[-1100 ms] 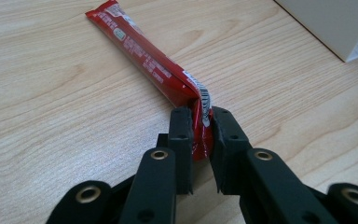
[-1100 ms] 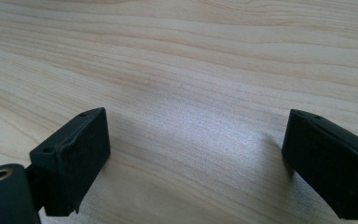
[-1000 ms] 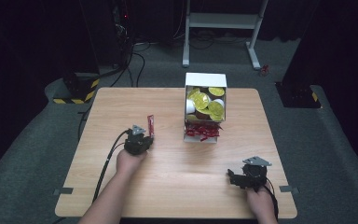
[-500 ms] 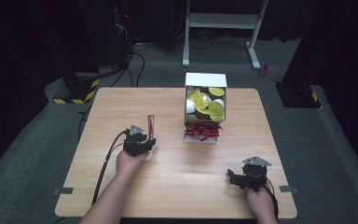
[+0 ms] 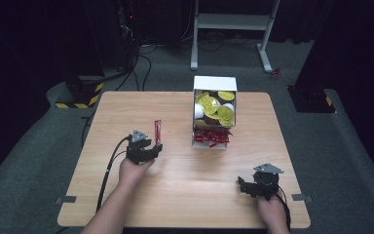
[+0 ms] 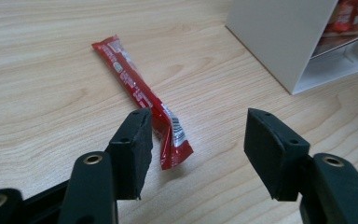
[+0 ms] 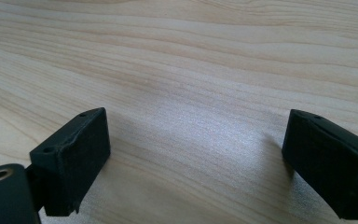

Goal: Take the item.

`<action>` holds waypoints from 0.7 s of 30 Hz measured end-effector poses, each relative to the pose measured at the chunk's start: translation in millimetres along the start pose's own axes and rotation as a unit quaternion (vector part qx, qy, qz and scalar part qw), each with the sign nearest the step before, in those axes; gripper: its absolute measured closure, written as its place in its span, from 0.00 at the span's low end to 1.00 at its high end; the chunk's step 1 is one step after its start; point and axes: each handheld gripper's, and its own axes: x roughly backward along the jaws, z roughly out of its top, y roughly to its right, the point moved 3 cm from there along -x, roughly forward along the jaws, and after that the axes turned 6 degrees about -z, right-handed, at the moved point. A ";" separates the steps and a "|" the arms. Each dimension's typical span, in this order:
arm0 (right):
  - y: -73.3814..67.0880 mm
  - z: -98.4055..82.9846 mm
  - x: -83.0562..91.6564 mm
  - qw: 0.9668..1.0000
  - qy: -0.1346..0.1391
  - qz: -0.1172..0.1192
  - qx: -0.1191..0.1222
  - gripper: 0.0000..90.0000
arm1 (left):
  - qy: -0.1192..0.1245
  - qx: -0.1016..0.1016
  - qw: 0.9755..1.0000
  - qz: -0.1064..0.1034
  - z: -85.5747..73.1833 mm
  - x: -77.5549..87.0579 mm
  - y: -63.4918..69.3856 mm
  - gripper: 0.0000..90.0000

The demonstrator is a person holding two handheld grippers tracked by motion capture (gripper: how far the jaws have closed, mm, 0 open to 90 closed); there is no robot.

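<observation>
Your left gripper (image 5: pixel 152 147) sits over the left half of the wooden table (image 5: pixel 126 112), your left hand (image 5: pixel 132 170) wrapped around its body from behind and the forearm running in from the bottom edge at a slight slant toward the middle. It points away from you, toward the far side of the table, with the grey three-cornered plate facing up. Its jaws have just been opening and now stand well apart. In the left gripper view (image 6: pixel 193 149) the red sachet (image 6: pixel 140 95) lies flat on the wood, free of both pads; its near end sits just beside the left pad and slightly ahead of it, and nothing is pinched between them. From above, the red sachet (image 5: pixel 158 132) runs lengthwise away from the jaw tips, left of the white box (image 5: pixel 215 84) that holds gold-lidded cups and more red sachets.

Your right gripper (image 5: pixel 245 185) rests low near the front right of the table, your right hand (image 5: pixel 271 209) behind it, the jaws aimed leftward across the table. In the right gripper view (image 7: pixel 196 163) its jaws are spread wide over bare wood with nothing between them
</observation>
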 end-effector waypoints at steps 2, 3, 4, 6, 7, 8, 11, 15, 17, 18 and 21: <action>0.0 0.0 0.0 1.000 0.000 0.000 0.000 0.08 | 0.003 -0.005 1.000 0.001 1.1 3.6 1.4 0.45; -0.1 -0.1 0.0 1.000 0.001 0.000 0.000 0.08 | 0.004 -0.007 1.000 0.001 1.5 5.8 2.1 0.45; 0.1 0.0 -0.1 1.000 0.002 0.000 0.001 0.08 | 0.005 -0.007 1.000 -0.001 1.8 7.4 2.7 0.44; 0.1 -0.1 0.1 1.000 0.000 0.000 0.001 0.08 | 0.006 -0.007 1.000 -0.003 2.3 9.9 3.6 0.43; 0.1 0.0 0.0 1.000 0.001 0.000 0.001 0.08 | 0.008 -0.009 1.000 -0.004 3.3 14.2 4.4 0.43; 0.1 -0.1 0.1 1.000 0.000 0.000 0.001 0.08 | 0.010 -0.008 1.000 -0.006 3.7 16.3 5.0 0.43; 0.1 -0.1 0.1 1.000 0.000 0.000 0.001 0.08 | 0.011 -0.011 1.000 -0.007 4.1 20.6 5.2 0.42; 0.1 -0.1 0.1 1.000 0.000 0.000 0.001 0.08 | 0.014 -0.008 1.000 -0.014 3.6 29.1 6.5 0.41; 0.1 -0.1 0.1 1.000 0.000 0.000 0.001 0.08 | 0.018 -0.009 1.000 -0.016 2.2 36.3 6.5 0.41; 0.1 -0.1 0.1 1.000 0.000 0.000 0.001 0.08 | 0.017 -0.010 1.000 -0.016 1.6 39.8 5.6 0.41; 0.1 0.0 0.2 1.000 0.000 0.001 0.001 0.08 | 0.021 -0.008 1.000 -0.017 -0.7 48.7 4.5 0.40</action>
